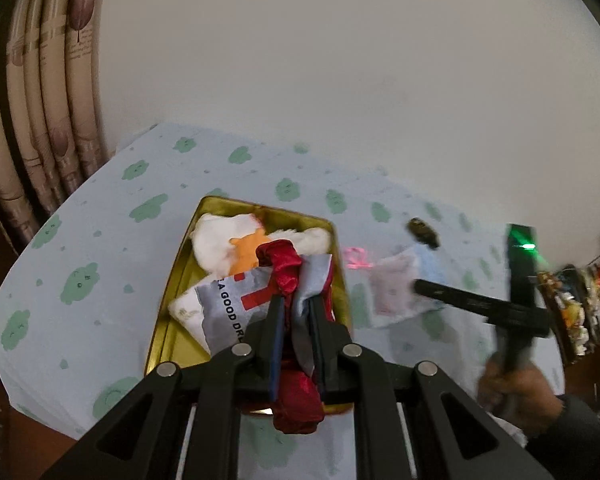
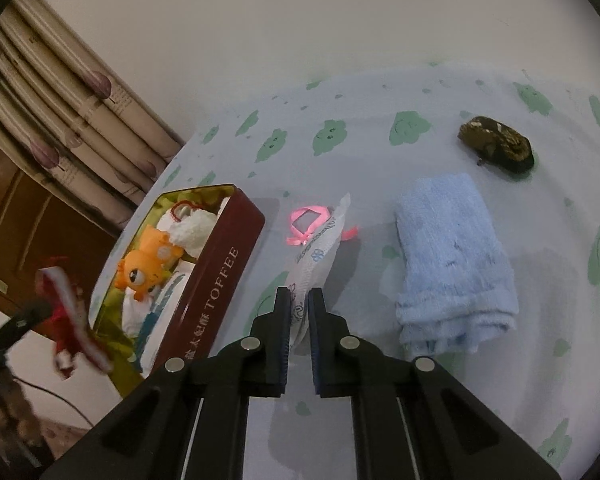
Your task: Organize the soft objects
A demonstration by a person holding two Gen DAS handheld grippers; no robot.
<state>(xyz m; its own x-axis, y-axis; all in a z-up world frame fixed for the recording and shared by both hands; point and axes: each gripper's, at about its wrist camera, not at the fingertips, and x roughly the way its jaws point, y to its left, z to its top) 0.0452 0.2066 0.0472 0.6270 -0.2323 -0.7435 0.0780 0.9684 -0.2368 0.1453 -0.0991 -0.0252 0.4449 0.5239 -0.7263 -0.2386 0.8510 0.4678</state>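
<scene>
Toffee tin (image 2: 204,280) on cloud-print cloth (image 2: 380,92); curtain (image 2: 80,120) behind.

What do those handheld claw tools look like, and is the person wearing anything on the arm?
Each is matte black plastic: the left gripper and right gripper have two flat fingers with dark blue pads, hinged on angular link arms with round silver pins. The right one shows a green light. A dark sleeve covers one wrist.
</scene>
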